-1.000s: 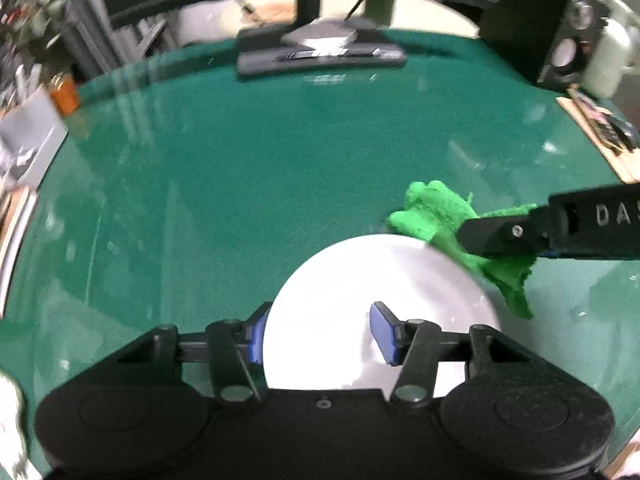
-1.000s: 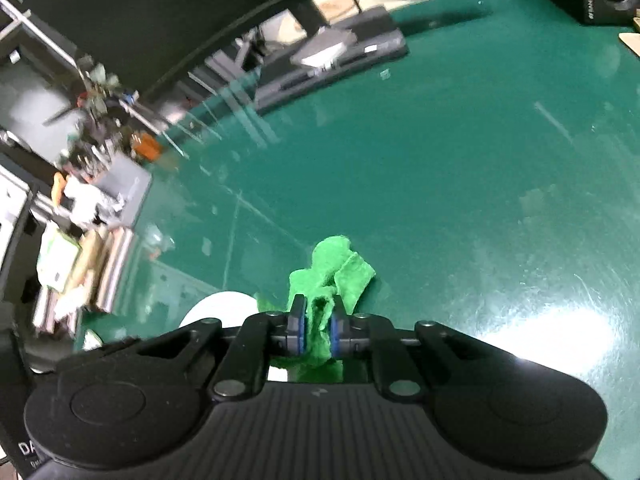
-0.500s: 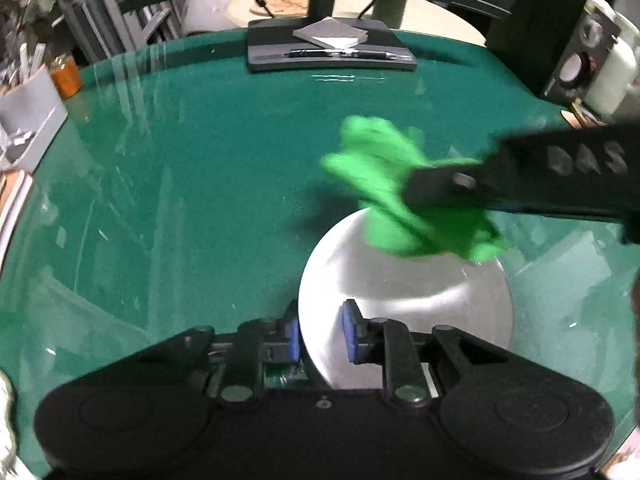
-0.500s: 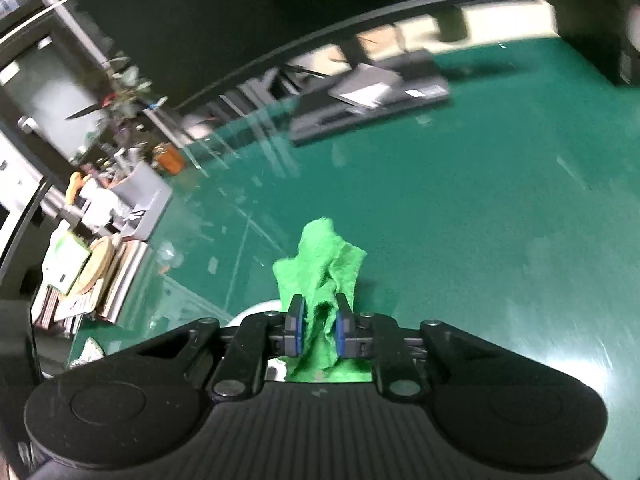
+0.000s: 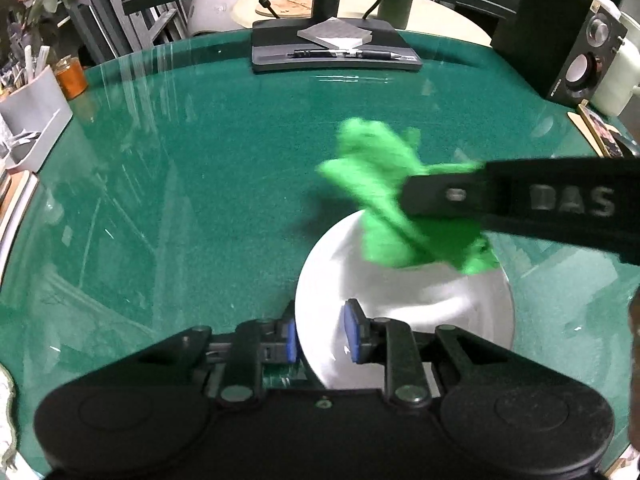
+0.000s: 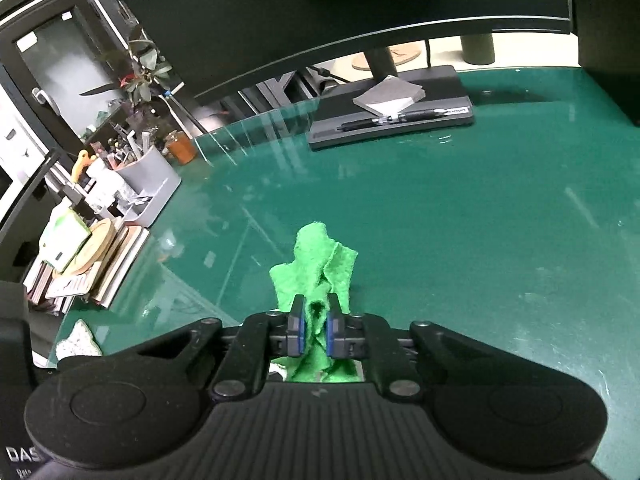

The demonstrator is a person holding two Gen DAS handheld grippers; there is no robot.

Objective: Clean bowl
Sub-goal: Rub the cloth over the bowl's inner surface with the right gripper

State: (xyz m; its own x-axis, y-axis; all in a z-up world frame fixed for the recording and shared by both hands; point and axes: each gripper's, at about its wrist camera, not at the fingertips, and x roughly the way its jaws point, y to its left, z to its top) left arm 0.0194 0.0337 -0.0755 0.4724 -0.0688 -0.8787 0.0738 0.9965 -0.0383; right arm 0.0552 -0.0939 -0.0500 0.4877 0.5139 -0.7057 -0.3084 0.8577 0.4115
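A white bowl (image 5: 404, 316) sits on the green table, low and right of centre in the left wrist view. My left gripper (image 5: 322, 338) is shut on the bowl's near left rim, one pad inside and one outside. My right gripper (image 6: 314, 330) is shut on a bright green cloth (image 6: 320, 268). In the left wrist view it reaches in from the right and holds the cloth (image 5: 384, 200) over the bowl's far rim, its lower end hanging into the bowl. The bowl is almost hidden in the right wrist view.
A dark monitor stand (image 5: 336, 50) with pens and a notepad is at the table's back. A speaker (image 5: 560, 40) and a white jug (image 5: 616, 80) stand back right. A grey organiser (image 5: 28, 120) and stacked books (image 6: 100, 264) line the left edge.
My left gripper closed from open onto the bowl's rim. My right gripper lifted the cloth off the table and brought it over the bowl's far side.
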